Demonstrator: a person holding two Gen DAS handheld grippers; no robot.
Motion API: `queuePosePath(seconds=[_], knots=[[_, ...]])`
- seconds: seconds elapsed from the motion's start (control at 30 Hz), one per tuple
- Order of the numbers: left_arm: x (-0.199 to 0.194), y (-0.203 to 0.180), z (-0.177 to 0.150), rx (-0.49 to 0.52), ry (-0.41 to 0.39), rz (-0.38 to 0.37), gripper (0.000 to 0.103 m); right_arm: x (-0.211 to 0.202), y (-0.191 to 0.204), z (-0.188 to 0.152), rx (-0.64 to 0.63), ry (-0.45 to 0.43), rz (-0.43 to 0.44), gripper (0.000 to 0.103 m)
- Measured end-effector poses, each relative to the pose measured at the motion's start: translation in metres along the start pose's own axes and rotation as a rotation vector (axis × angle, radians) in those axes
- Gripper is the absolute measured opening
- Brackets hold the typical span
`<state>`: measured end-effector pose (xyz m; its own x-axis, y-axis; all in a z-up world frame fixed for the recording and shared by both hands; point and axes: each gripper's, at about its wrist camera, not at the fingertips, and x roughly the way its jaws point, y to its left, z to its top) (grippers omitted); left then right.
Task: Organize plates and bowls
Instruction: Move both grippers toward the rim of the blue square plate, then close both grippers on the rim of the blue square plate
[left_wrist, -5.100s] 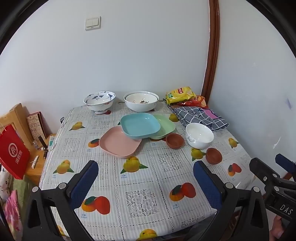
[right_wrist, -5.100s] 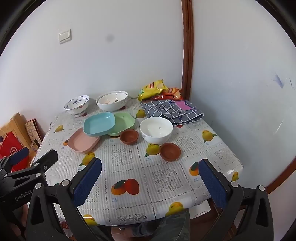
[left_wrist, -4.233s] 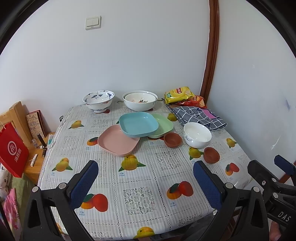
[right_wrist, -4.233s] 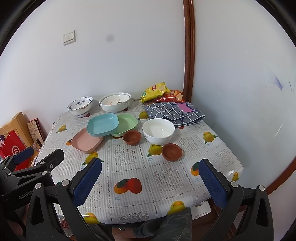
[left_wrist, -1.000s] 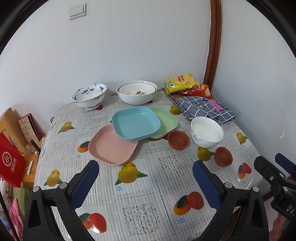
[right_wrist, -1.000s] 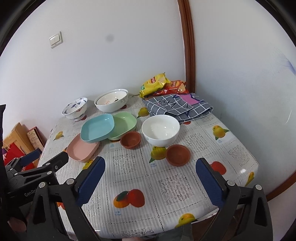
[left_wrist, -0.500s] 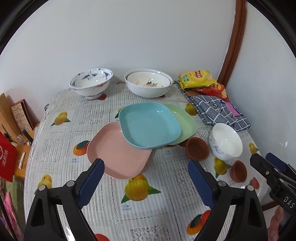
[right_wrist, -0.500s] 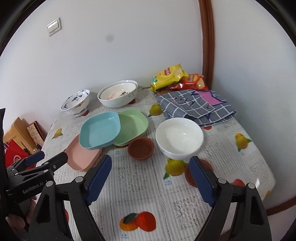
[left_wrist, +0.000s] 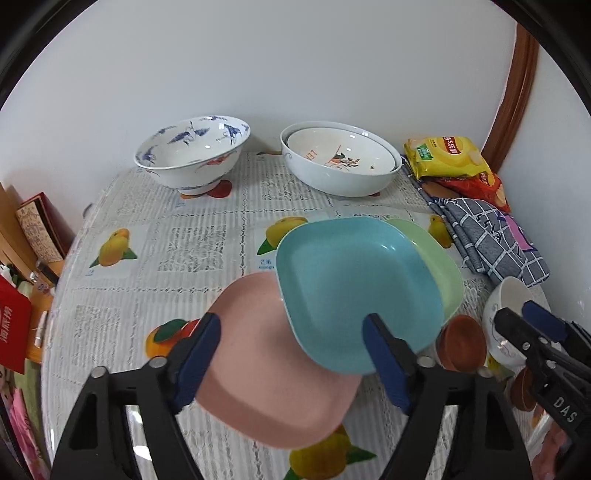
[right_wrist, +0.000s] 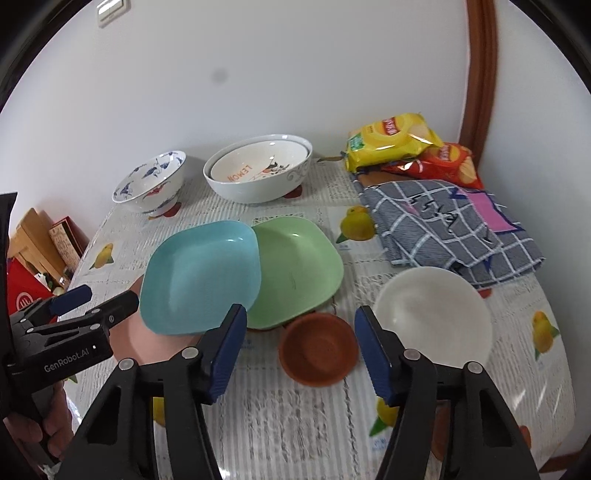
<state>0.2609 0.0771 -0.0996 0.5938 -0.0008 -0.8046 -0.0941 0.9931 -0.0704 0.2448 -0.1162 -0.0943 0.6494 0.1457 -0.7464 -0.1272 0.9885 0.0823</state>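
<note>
A: What lies on the desk (left_wrist: 207, 225), under its fruit-printed cloth?

B: Three square plastic plates overlap near the middle. The pale pink square plate (left_wrist: 273, 373) lies lowest and nearest; the light blue square plate (left_wrist: 354, 284) rests on its far edge and also overlaps the pale green square plate (right_wrist: 295, 269). Just beside the green plate stands a small brown round dish (right_wrist: 318, 348), and next to that a plain white round bowl (right_wrist: 432, 317). A second small brown dish (left_wrist: 522, 387) shows at the near right, partly hidden.

A: And at the back?

B: Near the wall stand a blue-patterned white porcelain bowl (left_wrist: 192, 155) and a pair of nested white bowls (left_wrist: 340, 158), the inner one printed with orange lettering. To the right lie a yellow crisp bag (right_wrist: 391, 142), a red crisp bag (right_wrist: 443, 162) and a folded grey checked cloth (right_wrist: 447, 225).

A: How does the left tool (left_wrist: 291, 354) stand?

B: Its blue-padded jaws are closing over the pink plate. The right pad sits in front of the blue plate's near edge, but neither pad presses on anything.

A: The right tool (right_wrist: 299, 350)?

B: Also closing, with the near brown dish seen between its pads, untouched. A hand (right_wrist: 40, 432) grips the left tool's handle.
</note>
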Motion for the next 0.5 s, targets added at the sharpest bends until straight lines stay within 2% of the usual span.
queuePosePath(seconds=[0.03, 0.1, 0.3, 0.5], knots=[[0.006, 0.001, 0.003, -0.004, 0.007, -0.009, 0.066, 0.008, 0.002, 0.003, -0.006, 0.01, 0.003, 0.053], [0.016, 0.002, 0.008, -0.006, 0.011, -0.015, 0.066, 0.02, 0.005, 0.007, -0.01, 0.022, 0.008, 0.048], [0.046, -0.001, 0.022, 0.015, 0.021, -0.006, 0.064, 0.052, 0.01, 0.009, -0.005, 0.062, 0.045, 0.048], [0.069, -0.002, 0.028, 0.015, 0.029, -0.028, 0.054, 0.076, 0.015, 0.013, -0.009, 0.09, 0.06, 0.048]])
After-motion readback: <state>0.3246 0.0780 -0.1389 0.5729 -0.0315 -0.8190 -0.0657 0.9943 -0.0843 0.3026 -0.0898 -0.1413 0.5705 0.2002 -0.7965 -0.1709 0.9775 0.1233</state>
